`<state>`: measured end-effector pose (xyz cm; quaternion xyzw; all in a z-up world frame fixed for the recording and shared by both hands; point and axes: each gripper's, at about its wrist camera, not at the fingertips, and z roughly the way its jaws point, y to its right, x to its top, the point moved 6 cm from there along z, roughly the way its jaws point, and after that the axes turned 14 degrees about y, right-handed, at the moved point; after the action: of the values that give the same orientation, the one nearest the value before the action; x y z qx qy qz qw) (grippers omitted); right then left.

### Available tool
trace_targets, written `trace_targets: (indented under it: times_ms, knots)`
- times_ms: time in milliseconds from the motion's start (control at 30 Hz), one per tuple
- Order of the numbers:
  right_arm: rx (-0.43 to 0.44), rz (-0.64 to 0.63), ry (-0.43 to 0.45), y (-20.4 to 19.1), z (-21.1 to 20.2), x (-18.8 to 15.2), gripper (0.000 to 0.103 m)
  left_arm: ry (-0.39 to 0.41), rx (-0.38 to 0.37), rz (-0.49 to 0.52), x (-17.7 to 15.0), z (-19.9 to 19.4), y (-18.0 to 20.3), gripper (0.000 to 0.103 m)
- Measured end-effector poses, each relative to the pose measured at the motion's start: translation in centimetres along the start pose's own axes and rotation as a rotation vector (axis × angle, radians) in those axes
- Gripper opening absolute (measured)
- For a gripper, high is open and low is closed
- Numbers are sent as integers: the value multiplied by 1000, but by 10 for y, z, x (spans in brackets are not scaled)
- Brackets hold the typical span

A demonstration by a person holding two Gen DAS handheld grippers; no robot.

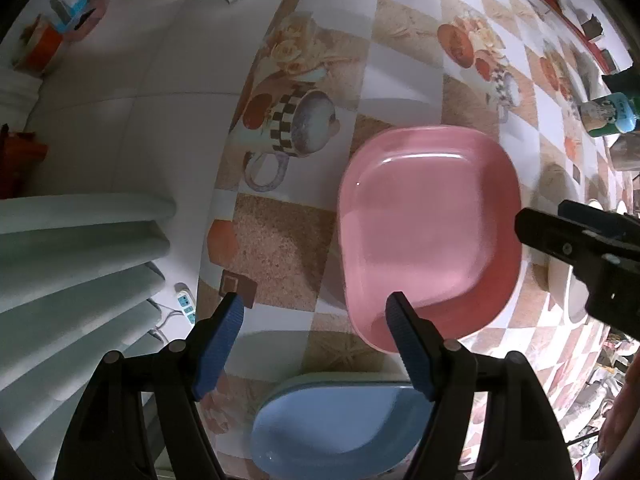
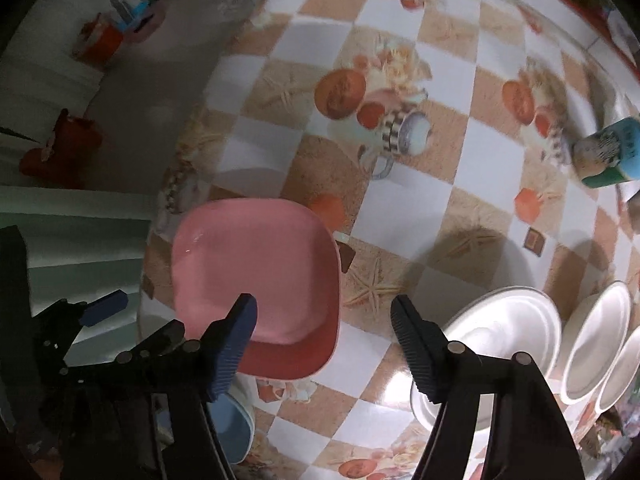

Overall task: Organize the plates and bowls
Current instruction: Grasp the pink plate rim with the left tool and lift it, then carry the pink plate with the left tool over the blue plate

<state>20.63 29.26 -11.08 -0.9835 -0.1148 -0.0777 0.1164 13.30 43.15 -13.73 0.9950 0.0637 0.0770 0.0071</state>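
Note:
A stack of pink square plates lies on the patterned table; it also shows in the right wrist view. A blue plate lies nearer, under my left gripper, which is open and empty above the table between the two. My right gripper is open and empty, hovering between the pink plates and several white bowls at the right. The right gripper shows at the right edge of the left wrist view. The blue plate is partly hidden in the right wrist view.
A teal can stands at the table's far right; it also shows in the left wrist view. The table edge drops to a white floor at the left. A pale green slatted chair stands beside it. Red items lie on the floor.

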Motion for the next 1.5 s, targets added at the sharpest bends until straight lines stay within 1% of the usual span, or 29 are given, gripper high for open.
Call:
trace_targets:
  times_ms: [100, 167, 200, 233, 267, 300, 333, 367, 433, 500, 533, 567, 667, 700, 800, 833, 867, 967, 1033, 1067, 1133, 1167, 1400, 1500]
  knots:
    - [9, -4, -16, -2, 9, 1, 72, -10, 3, -4, 0, 9, -3, 77]
    - [-3, -13, -27, -3, 16, 1, 72, -19, 6, -8, -1, 15, -5, 72]
    - [-9, -15, -39, -2, 20, 1, 72, -24, 5, -9, 0, 18, -4, 64]
    - [-11, -14, -48, -2, 23, 0, 72, -35, 0, -12, -1, 22, -4, 53]
    - [-9, -12, -58, -2, 26, -1, 72, -57, -12, -12, -4, 28, -3, 47]
    - [-5, -6, -66, -1, 30, -1, 72, -68, -23, -14, -4, 32, -1, 42]
    - [0, 0, -73, -1, 33, -2, 72, -73, -25, -12, -5, 35, 1, 42]
    - [7, 7, -82, -1, 37, -3, 72, -62, -22, 0, -4, 35, 3, 39]
    - [17, 16, -92, -1, 41, -5, 72, -70, -62, 8, -4, 37, 12, 15]
    - [17, 18, -97, -1, 45, -7, 61, -68, -50, 18, -4, 36, 15, 16]
    - [14, 19, -103, -1, 46, -8, 45, -65, -45, 22, -3, 36, 15, 16]
    - [-4, 14, -106, 0, 48, -9, 41, -65, -46, 21, -4, 36, 15, 16]
    - [-3, 20, -99, 4, 47, -11, 41, -66, -46, 15, -6, 36, 14, 16]
    - [3, 23, -101, 5, 46, -12, 41, -64, -43, 16, -4, 32, 19, 15]
    - [-6, 9, -94, 6, 45, -15, 36, -47, -19, 33, -5, 25, 23, 15]
    - [-12, 5, -91, 6, 45, -16, 33, -39, -11, 38, -6, 25, 24, 15]
    - [-20, -1, -90, 6, 44, -17, 26, -34, -6, 38, -7, 23, 23, 15]
    - [-35, -25, -82, 8, 41, -23, 16, -19, 1, 39, -8, 14, 23, 15]
    - [-29, -29, -75, 8, 36, -26, 14, -7, 7, 41, -9, 8, 22, 15]
    - [-29, -31, -71, 9, 33, -27, 10, -6, 5, 39, -10, 4, 22, 15]
    - [-15, -23, -57, 5, 29, -42, 9, 0, -1, 37, -11, -3, 24, 15]
    - [-6, -19, -50, 10, 24, -52, 9, 7, -4, 41, -12, -8, 24, 15]
    - [54, 46, -10, 24, -6, -76, 7, 40, -32, 51, -27, -40, 26, 15]
    - [85, 102, 6, 35, -25, -90, 7, 58, -60, 64, -35, -56, 31, 14]
